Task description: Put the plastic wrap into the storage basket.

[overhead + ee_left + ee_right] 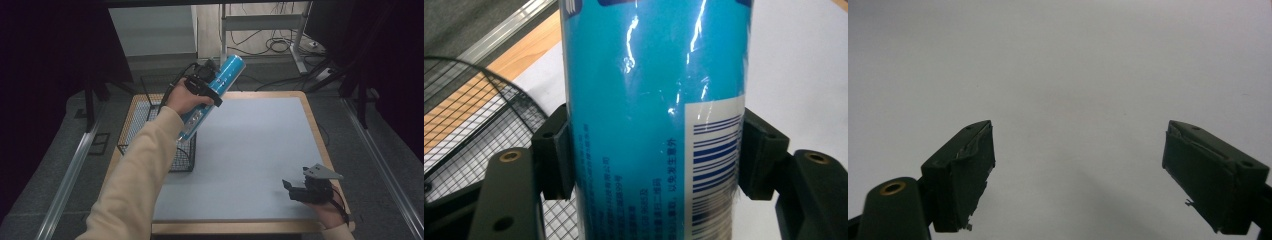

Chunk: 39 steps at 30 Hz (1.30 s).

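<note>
the left gripper [209, 86] pinches the tall shiny blue tube [215, 95] tight, tilted up over the black wire basket [150, 131] at the far left, while the right gripper [295, 190] rests spread wide, near right.

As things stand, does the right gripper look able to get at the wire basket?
Probably not without a long reach: the right gripper rests open at the table's near right, while the wire basket sits at the far left edge, with the left gripper holding the blue can over it.
</note>
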Tool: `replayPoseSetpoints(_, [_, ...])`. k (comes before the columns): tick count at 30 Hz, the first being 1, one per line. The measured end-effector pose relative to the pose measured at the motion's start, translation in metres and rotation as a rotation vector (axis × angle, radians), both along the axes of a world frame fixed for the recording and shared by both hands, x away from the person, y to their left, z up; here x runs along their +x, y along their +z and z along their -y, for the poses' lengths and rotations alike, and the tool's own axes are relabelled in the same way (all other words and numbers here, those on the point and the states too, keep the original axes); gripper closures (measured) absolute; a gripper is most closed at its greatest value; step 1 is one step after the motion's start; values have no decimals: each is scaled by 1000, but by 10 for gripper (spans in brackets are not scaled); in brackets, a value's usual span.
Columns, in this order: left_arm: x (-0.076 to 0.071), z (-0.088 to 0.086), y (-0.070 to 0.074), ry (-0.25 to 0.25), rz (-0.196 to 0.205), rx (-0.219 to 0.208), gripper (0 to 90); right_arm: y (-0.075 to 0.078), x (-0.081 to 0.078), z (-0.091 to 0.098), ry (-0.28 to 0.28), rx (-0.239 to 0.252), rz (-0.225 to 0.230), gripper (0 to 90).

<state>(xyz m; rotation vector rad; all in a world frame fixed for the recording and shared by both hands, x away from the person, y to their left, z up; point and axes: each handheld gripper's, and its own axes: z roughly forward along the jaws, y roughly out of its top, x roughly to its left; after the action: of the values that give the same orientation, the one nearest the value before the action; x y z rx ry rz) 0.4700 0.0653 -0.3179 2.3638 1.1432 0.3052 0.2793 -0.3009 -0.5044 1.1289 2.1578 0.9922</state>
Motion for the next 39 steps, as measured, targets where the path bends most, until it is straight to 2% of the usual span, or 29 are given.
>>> replayPoseSetpoints(8, [6, -18, -8, 26, -13, 36, 318, 0, 1, 0, -7, -2, -5, 138])
replayPoseSetpoints(11, [10, -28, -13, 69, -9, 38, 318, 0, 1, 0, -6, -3, -3, 138])
replayPoseSetpoints(16, [15, -40, -22, 84, -18, 56, 318, -1, 1, 0, -8, -5, 0, 139])
replayPoseSetpoints(30, [29, -65, -50, 143, -55, 94, 318, -3, 2, 1, -13, -9, -8, 140])
replayPoseSetpoints(39, [36, -77, -61, 174, -64, 116, 318, -4, 3, 1, -16, -11, -13, 141])
